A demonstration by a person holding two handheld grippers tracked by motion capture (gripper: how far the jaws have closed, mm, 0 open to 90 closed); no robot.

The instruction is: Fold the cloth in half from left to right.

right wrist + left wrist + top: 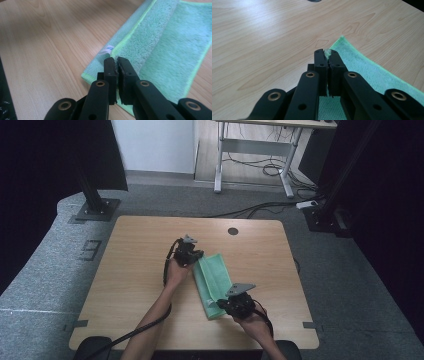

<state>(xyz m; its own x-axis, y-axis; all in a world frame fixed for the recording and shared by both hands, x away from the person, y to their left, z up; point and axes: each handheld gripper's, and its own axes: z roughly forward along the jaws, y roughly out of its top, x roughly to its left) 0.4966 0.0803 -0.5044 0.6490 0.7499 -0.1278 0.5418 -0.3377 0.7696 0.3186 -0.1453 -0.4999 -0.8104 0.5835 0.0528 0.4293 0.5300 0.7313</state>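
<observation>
Two claws work one green towel [212, 282], which lies folded into a long strip on the wooden worktop [135, 265], a little right of its middle and running from the far side toward the person.

At the strip's far end, the left claw [192, 257] has its jaws pressed together on the towel's edge; in the left gripper view a sliver of pale green cloth [327, 53] sticks out between the closed jaw tips, and the rest of the towel spreads away to the right and under the claw [328, 56].

At the near end, the right claw [227, 304] is clamped on the towel too. In the right gripper view its jaws meet on the folded-over upper layer [147, 50], just beside a small white label [106, 50] at the yellow-green hem; the towel stretches away from the claw [115, 61] toward the upper right.

A dark round hole [233, 231] sits in the worktop beyond the towel.
</observation>
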